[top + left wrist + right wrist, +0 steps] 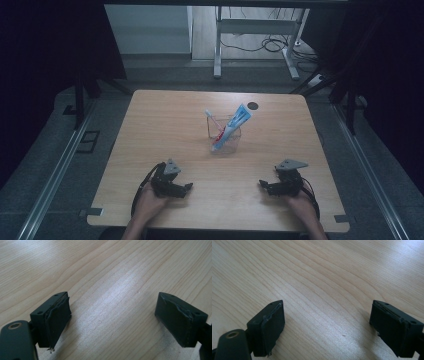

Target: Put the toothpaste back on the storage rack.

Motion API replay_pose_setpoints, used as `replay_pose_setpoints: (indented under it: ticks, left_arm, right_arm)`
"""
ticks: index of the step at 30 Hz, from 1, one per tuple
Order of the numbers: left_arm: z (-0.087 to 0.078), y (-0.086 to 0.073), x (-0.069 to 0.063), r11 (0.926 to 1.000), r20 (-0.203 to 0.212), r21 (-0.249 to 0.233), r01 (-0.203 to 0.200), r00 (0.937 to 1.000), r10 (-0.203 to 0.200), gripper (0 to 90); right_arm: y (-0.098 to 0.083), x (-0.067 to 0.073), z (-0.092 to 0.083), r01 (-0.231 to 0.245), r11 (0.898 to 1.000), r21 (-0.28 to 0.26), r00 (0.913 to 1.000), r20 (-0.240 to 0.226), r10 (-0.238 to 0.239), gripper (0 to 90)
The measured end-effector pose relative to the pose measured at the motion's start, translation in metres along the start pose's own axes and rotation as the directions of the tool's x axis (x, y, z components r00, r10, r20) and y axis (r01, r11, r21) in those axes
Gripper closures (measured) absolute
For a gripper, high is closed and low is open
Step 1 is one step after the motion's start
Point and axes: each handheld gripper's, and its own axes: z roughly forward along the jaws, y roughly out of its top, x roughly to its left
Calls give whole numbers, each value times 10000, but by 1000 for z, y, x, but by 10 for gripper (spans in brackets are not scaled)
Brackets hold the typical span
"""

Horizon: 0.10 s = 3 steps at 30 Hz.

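A clear glass cup (224, 138) stands near the middle of the wooden table (165, 115). In it lean a blue and white toothpaste tube (231, 126) and a toothbrush (212, 120) with a pale head. My left gripper (186, 187) rests on the table near the front left, a hand around it, well short of the cup. Its jaws stand wide apart over bare wood, as the left gripper (112, 315) view confirms. My right gripper (263, 185) lies at the front right, likewise held by a hand. In its own view the right gripper (327, 320) is open with nothing between its jaws.
A small dark round hole (253, 105) marks the table's far side. Beyond the table stand metal desk legs (218, 45) and loose cables (272, 44) on the floor. Dark curtains flank both sides. Metal rails (55, 170) run along the floor left and right.
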Motion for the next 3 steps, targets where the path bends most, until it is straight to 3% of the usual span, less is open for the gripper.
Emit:
replay_pose_setpoints:
  ticks: [3]
  left_arm:
    - [0,0,0,10000,-7,-3,8,10000,-8,130]
  right_arm:
    - [0,0,0,-12,10000,0,10000,-27,12,125]
